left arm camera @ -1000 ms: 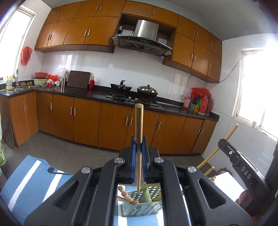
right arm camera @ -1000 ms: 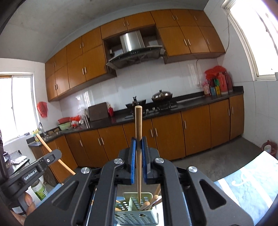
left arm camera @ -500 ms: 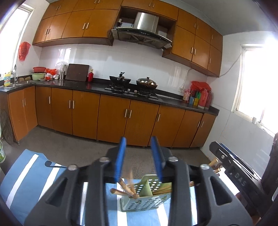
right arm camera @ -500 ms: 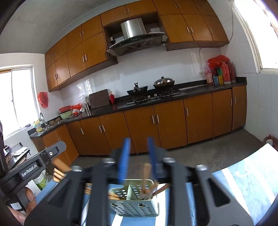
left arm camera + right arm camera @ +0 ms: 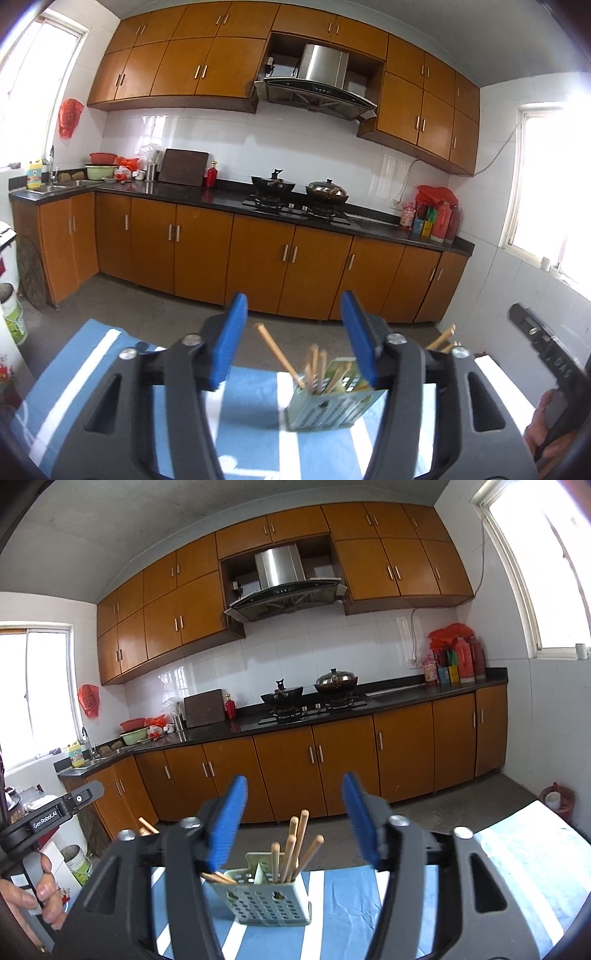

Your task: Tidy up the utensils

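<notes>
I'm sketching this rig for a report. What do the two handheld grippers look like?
Both the left gripper and the right gripper are black plastic with silver screws and cut-out slots. Their fingers carry blue pads. The left one's side reads "GenRobot.AI".

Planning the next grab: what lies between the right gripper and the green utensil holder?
Nothing: in the right wrist view only bare striped cloth separates the opening right gripper from the utensil holder with its chopsticks.
</notes>
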